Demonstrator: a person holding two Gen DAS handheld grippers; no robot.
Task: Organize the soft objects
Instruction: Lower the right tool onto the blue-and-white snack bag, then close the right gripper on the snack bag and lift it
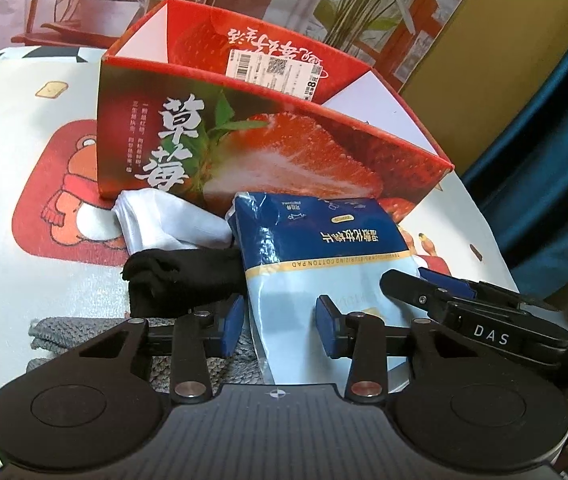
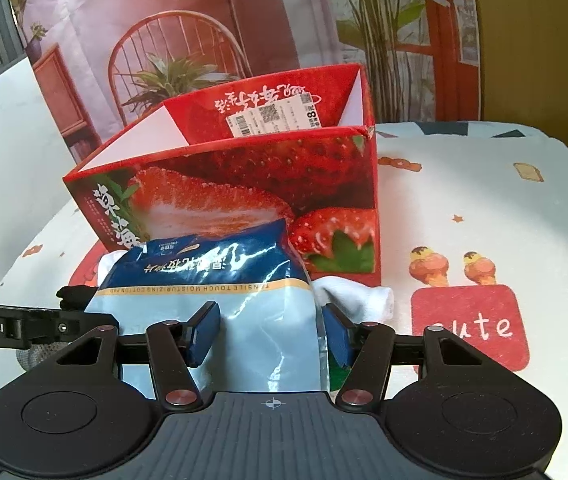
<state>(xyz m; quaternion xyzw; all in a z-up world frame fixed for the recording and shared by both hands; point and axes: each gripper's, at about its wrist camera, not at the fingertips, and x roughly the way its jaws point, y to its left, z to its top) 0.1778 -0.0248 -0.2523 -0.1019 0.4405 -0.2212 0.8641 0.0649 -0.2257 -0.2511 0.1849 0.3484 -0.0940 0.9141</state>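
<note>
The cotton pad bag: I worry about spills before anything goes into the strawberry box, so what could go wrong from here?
1. The cotton pad bag is glossy film lying between the right gripper pads; a pinch might slip or crumple it.
2. It lies over the white sock and black sock, so lifting may drag them.
3. The left gripper also straddles the bag; the two could collide.

Behind my counter (image 2: pixel 464 184) with its cartoon-print cloth: printed backdrop (image 2: pixel 275 12) of red chair, potted plants. Mustard-yellow wall (image 1: pixel 524 24) right, teal curtain (image 1: pixel 556 168) beside it. Daylight, soft.
</note>
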